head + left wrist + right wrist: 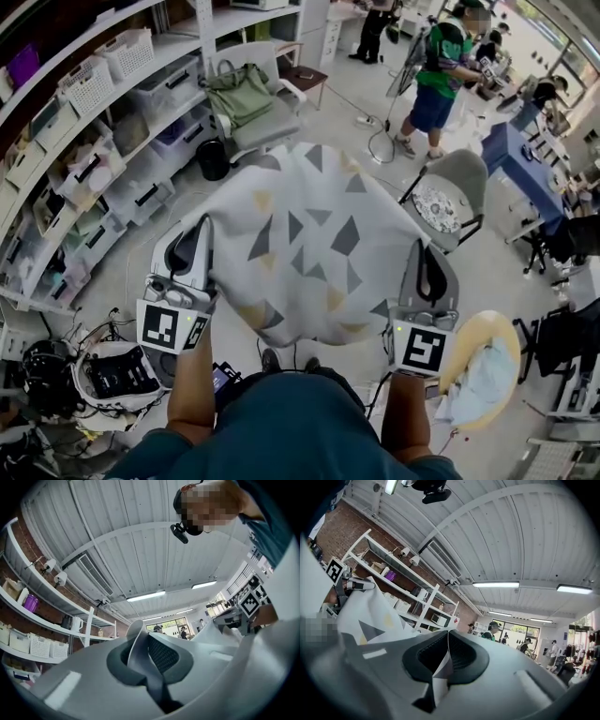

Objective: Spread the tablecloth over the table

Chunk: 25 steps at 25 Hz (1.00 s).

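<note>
The tablecloth [309, 244] is white with grey and yellow triangles. It hangs spread in the air between both grippers, above the floor and in front of the person. My left gripper [202, 230] is shut on the cloth's left edge; in the left gripper view a grey fold of cloth [140, 651] is pinched between the jaws. My right gripper [418, 251] is shut on the right edge, and a strip of patterned cloth [443, 665] shows between its jaws. No table shows under the cloth in the head view.
Shelves with white baskets [89, 84] run along the left. A grey chair with a green bag [242, 94] stands behind the cloth, another grey chair [455, 183] to the right. A round wooden top [502, 342] holding a pale cloth is at lower right. People [436, 80] stand farther back.
</note>
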Each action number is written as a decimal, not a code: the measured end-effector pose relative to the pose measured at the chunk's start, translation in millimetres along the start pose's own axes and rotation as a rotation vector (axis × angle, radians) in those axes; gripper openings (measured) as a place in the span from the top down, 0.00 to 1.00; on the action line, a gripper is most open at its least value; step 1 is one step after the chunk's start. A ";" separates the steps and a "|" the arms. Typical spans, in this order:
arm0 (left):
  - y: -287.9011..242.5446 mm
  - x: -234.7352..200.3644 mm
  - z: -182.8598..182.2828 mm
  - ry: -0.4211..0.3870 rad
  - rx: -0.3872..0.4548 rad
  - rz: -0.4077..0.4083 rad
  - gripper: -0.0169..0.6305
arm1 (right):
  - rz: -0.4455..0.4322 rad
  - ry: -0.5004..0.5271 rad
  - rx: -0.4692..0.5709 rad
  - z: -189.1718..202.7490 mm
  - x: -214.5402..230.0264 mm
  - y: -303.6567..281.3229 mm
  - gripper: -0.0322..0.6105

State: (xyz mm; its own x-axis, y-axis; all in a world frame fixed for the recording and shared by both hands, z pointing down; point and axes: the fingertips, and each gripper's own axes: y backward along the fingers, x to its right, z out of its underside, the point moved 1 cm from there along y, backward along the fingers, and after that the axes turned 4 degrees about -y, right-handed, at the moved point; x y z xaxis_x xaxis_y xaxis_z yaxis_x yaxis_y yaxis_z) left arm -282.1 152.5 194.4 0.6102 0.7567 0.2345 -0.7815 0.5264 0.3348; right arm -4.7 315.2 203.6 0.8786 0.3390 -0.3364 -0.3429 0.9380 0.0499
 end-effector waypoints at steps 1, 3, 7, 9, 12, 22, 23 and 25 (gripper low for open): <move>-0.2 -2.3 1.1 0.002 0.003 0.005 0.97 | 0.005 -0.003 0.002 -0.1 -1.4 -1.0 0.93; -1.3 -6.8 3.8 0.007 0.006 0.015 0.97 | 0.013 -0.018 0.007 -0.2 -3.6 -3.9 0.93; -9.3 -8.9 7.6 0.013 0.005 0.023 0.97 | 0.005 -0.049 0.010 1.2 -1.7 -11.5 0.93; -14.7 -6.7 8.4 0.013 0.001 0.024 0.97 | 0.000 -0.055 0.011 3.4 3.7 -15.9 0.93; -27.5 -3.5 10.8 0.009 -0.010 0.016 0.97 | -0.009 -0.064 0.014 8.3 15.7 -27.4 0.93; -78.4 22.7 22.3 -0.037 -0.061 -0.055 0.97 | -0.080 -0.105 0.036 37.7 70.1 -80.8 0.93; -83.5 25.3 23.4 -0.042 -0.065 -0.064 0.97 | -0.089 -0.108 0.040 40.4 75.4 -86.9 0.93; -92.4 29.5 25.8 -0.049 -0.074 -0.083 0.97 | -0.109 -0.114 0.049 44.8 84.2 -98.6 0.93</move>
State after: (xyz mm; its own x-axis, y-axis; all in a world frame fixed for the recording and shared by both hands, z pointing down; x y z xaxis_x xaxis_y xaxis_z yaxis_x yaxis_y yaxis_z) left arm -188.6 116.2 193.9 0.6773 0.6906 0.2536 -0.7344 0.6148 0.2875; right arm 118.0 254.5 212.5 0.9427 0.2384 -0.2335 -0.2294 0.9711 0.0654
